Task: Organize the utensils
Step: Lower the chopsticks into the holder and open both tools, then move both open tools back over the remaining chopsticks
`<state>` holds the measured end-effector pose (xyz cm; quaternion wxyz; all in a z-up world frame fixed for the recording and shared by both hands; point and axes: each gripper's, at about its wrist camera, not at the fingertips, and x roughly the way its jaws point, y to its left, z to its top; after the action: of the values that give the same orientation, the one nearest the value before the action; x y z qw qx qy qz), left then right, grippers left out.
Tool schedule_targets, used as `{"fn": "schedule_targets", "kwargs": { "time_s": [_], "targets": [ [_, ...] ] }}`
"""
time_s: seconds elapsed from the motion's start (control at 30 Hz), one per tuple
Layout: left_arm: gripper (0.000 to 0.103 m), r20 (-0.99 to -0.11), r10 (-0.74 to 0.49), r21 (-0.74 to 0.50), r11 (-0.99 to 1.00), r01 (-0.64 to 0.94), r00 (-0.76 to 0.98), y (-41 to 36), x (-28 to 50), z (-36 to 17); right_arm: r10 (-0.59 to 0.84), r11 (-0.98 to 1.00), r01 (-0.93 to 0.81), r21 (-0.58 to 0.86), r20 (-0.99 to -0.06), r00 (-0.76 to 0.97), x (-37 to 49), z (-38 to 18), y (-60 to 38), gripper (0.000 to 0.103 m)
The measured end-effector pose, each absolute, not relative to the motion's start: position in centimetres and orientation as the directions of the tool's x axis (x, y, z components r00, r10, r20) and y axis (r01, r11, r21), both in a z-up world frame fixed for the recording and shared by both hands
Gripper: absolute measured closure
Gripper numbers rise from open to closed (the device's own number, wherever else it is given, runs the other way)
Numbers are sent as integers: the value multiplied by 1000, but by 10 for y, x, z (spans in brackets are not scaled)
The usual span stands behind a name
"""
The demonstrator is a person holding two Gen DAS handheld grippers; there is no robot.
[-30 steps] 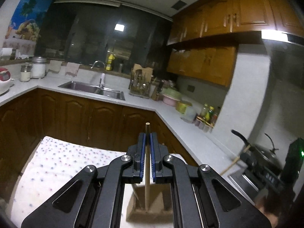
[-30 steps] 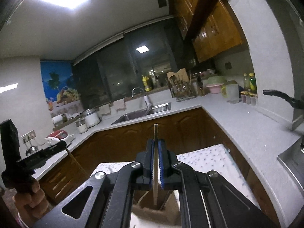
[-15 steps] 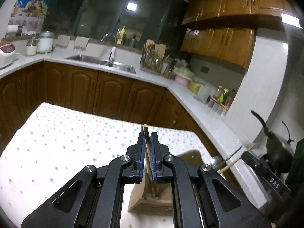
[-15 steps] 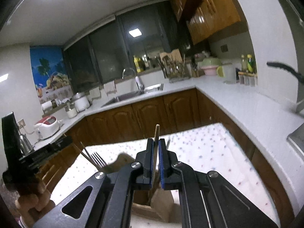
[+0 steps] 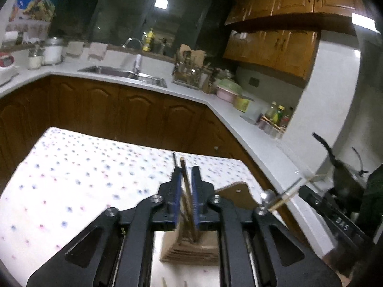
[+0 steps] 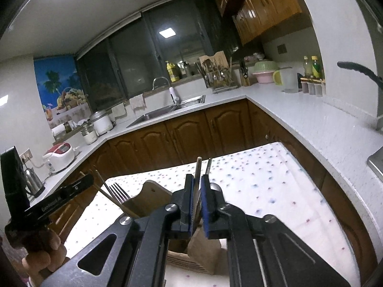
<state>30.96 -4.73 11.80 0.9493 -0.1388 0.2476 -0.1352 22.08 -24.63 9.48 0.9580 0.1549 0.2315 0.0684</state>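
A wooden utensil holder (image 5: 191, 246) stands on the dotted tablecloth (image 5: 83, 179), right below both grippers. My left gripper (image 5: 185, 174) has its jaws slightly apart around a wooden chopstick (image 5: 184, 174) that stands loosely in the holder. My right gripper (image 6: 196, 181) likewise has its jaws slightly parted around another wooden chopstick (image 6: 197, 169), with a metal handle (image 6: 208, 165) beside it. The holder (image 6: 146, 198) also carries a fork (image 6: 118, 192) and more chopsticks in the right wrist view.
A white L-shaped counter (image 6: 299, 110) with a sink (image 6: 167, 110), utensil rack (image 6: 217, 74), bowls and bottles runs behind the table. A pan with a black handle (image 5: 344, 174) sits at the right. A rice cooker (image 6: 59, 153) and kettle stand at the left.
Both grippers have lowered and tilted toward the table, putting the chopsticks down into the holder. Both sets of jaws have opened a little, so the chopsticks now lean loosely between them.
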Motion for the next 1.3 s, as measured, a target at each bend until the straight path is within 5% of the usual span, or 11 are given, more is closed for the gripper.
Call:
{"fn": "schedule_targets", "kwargs": {
  "time_s": [0.07,0.27,0.33,0.37,0.6,1.3],
  "targets": [
    [56,-420,-326,-335,923,189,847,-46,303,122,210,937,-62,344,-413,886,218,98,-249,88],
    [41,-374,-315,-339,922,188,872,-32,275,139,214,918,-74,390,-330,919,193,117,-261,33],
    [35,-367,-304,-337,924,179,879,-26,263,141,216,910,-82,407,-297,930,184,122,-266,5],
    [31,-366,-298,-337,926,173,882,-24,259,141,214,906,-83,416,-279,936,177,125,-268,2],
    [29,-409,-255,-332,936,118,876,-6,226,122,227,899,-99,427,-262,938,141,123,-268,1],
    [29,-623,-217,-322,947,7,751,12,156,14,216,907,13,421,-492,843,62,23,-263,1]
  ]
}}
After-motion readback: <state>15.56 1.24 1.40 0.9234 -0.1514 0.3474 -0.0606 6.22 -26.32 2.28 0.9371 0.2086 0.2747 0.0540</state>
